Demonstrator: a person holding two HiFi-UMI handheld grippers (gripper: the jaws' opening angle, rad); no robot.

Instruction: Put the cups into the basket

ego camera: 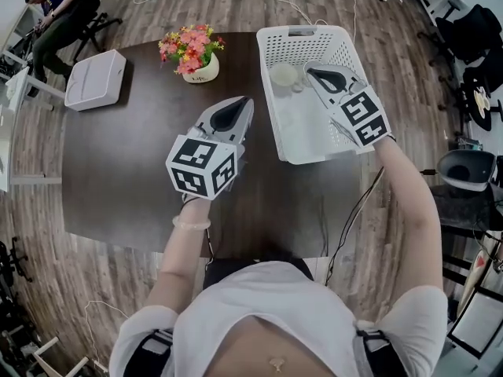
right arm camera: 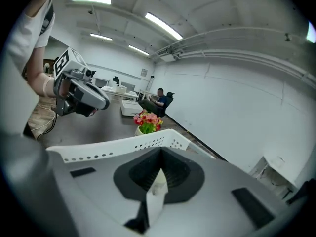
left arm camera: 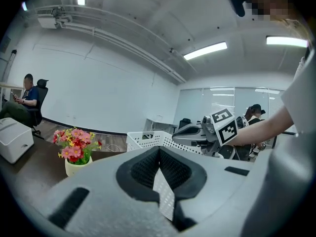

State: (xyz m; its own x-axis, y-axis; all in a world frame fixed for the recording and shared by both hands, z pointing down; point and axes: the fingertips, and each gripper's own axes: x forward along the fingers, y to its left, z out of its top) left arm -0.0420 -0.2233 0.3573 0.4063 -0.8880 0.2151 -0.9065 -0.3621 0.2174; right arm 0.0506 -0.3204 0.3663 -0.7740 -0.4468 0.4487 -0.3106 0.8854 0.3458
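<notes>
One white perforated basket (ego camera: 302,31) stands on the far right part of the dark table (ego camera: 126,179). In it lies one pale cup (ego camera: 283,75), near the far end on the basket's floor. A smaller pale shape just right of the cup is too unclear to name. No cup shows on the table outside the basket.

Two grippers are in view. The right gripper (ego camera: 310,71) hangs over the basket just right of the cup, its jaws pressed together with nothing between them. The left gripper (ego camera: 244,102) is above the bare table left of the basket, and its jaws are also together and empty.

One pot of pink and red flowers (ego camera: 193,54) stands at the far edge. One flat white box (ego camera: 95,79) sits at the far left corner. One person (ego camera: 59,14) sits beyond it.
</notes>
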